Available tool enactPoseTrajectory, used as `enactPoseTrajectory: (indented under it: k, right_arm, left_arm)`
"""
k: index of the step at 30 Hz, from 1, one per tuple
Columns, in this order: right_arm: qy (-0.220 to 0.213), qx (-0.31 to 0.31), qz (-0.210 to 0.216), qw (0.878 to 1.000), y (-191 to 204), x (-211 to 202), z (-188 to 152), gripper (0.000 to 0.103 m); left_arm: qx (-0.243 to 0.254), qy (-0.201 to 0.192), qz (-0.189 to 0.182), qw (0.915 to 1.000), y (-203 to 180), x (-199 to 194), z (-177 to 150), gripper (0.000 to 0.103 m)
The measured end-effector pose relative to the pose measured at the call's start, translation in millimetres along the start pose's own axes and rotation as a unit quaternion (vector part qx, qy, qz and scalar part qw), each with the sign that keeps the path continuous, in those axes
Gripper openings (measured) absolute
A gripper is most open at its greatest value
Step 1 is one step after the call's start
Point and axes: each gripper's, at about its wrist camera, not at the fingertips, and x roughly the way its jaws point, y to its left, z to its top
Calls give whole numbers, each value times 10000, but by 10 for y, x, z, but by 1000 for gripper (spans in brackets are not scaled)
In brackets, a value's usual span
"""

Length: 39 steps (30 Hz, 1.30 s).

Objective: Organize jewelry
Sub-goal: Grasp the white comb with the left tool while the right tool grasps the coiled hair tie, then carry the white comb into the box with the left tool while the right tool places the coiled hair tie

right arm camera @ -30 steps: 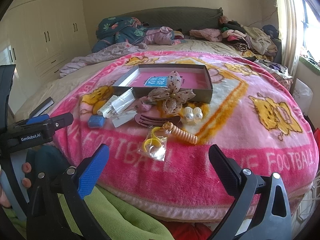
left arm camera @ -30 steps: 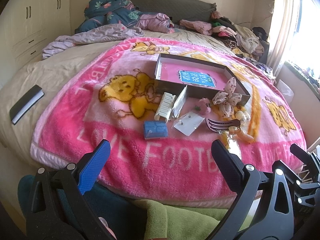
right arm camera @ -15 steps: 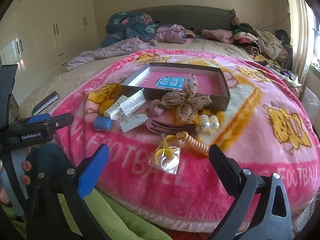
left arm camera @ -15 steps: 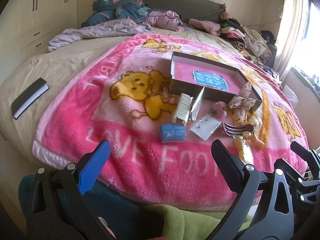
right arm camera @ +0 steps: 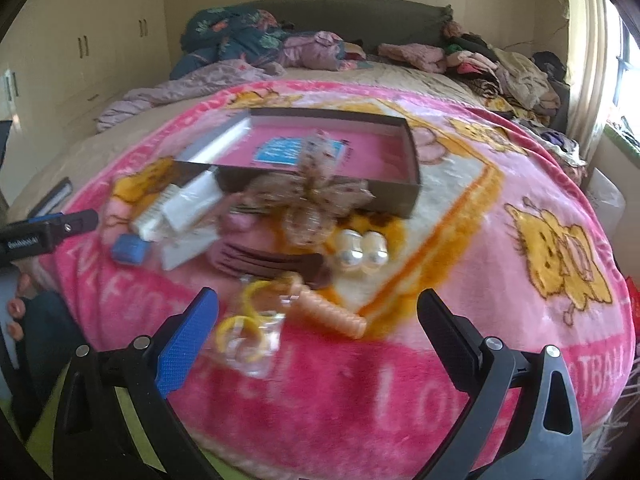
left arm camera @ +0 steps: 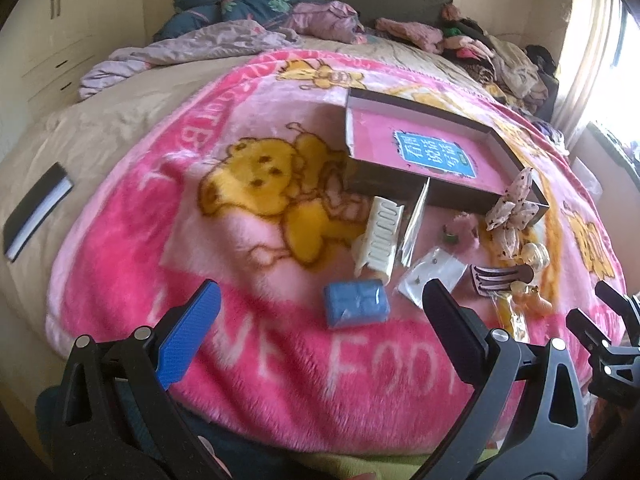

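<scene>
The left gripper (left arm camera: 316, 312) hangs wide open and empty over the near edge of the pink blanket (left arm camera: 224, 240), and the right gripper (right arm camera: 316, 320) beside it is just as wide and holds nothing either. The jewelry lies scattered in front of the open shallow box (left arm camera: 432, 184), all of it outside the box. Going from the left: a small blue packet (left arm camera: 356, 308), soft-looking and easy to pinch by its sides; a white comb-like clip (left arm camera: 380, 240), stiff, best taken across its spine; a flat clear bag of earrings (left arm camera: 434, 270), light and slippery, to be caught by an edge. Then a dark claw clip (right arm camera: 272, 262), the yellow hair ties in a crinkly bag (right arm camera: 248, 340), a springy peach coil tie (right arm camera: 332, 314), the floppy spotted bow (right arm camera: 308, 204), and two smooth pearl-like beads (right arm camera: 362, 250) that I reckon could roll or slip
</scene>
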Motion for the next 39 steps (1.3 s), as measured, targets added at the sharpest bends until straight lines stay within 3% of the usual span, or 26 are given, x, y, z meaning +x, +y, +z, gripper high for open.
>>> enactPoseTrajectory:
  k: [8, 14, 22, 26, 30, 31, 39]
  right_arm:
    - [372, -245, -213, 9988, -199, 311, -97, 96]
    - [437, -710, -307, 9960, -135, 486, -139, 94]
    - [543, -1011, -200, 9932, -123, 719, -130, 67]
    - [583, -1058, 163, 9925, -116, 784, -104, 39]
    - [556, -1077, 304, 9922, -111, 759, -90, 20]
    - [552, -1059, 309, 9924, -123, 744, -88, 20]
    - [510, -477, 428, 9966, -384, 577, -96, 17]
  left_arm:
    - [361, 444, -270, 9980, -89, 391, 110, 93]
    - [817, 659, -18, 9945, -139, 644, 120, 92]
    - [937, 717, -230, 9927, -170, 797, 210, 67]
    - [967, 737, -435, 9916, -224, 844, 268, 54]
    - [942, 715, -747, 9902, -269, 879, 311, 28]
    - [919, 715, -805, 9899, -274, 888, 321, 20]
    - [772, 598, -906, 9911, -185, 793, 314, 20]
